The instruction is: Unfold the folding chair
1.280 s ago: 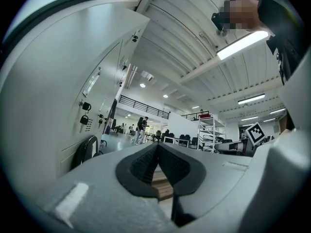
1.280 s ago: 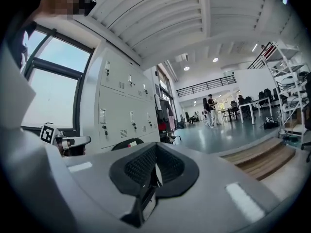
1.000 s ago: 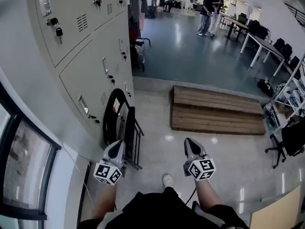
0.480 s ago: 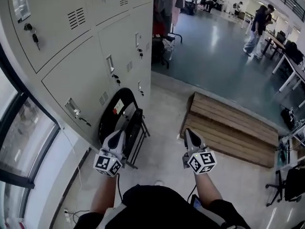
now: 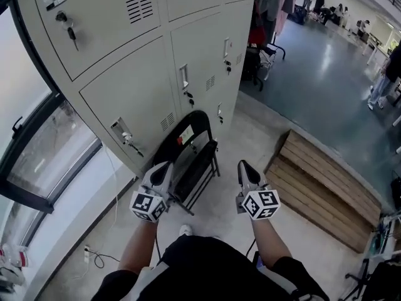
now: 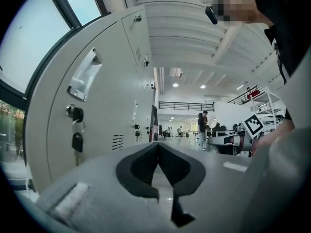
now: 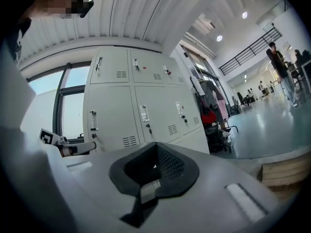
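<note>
Folding chair [image 5: 197,162] leans folded against lockers [image 5: 125,61]: approach stage. My left gripper [image 5: 163,168] and right gripper [image 5: 243,167] are closed, empty. Next: open jaws, grasp frame.

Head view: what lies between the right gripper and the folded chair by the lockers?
Only bare pale floor separates the right gripper from the folding chair; the head view shows nothing standing there.

- The folding chair [image 5: 191,158] stands on the floor in front of me and leans on the lockers [image 5: 125,93] behind it.
- My left gripper [image 5: 164,167] is near the chair's left side.
- My right gripper [image 5: 243,166] is to the chair's right, apart from it.
- A window [image 5: 50,149] is left of the lockers.
- A wooden platform [image 5: 326,187] lies on the floor, far right.
</note>
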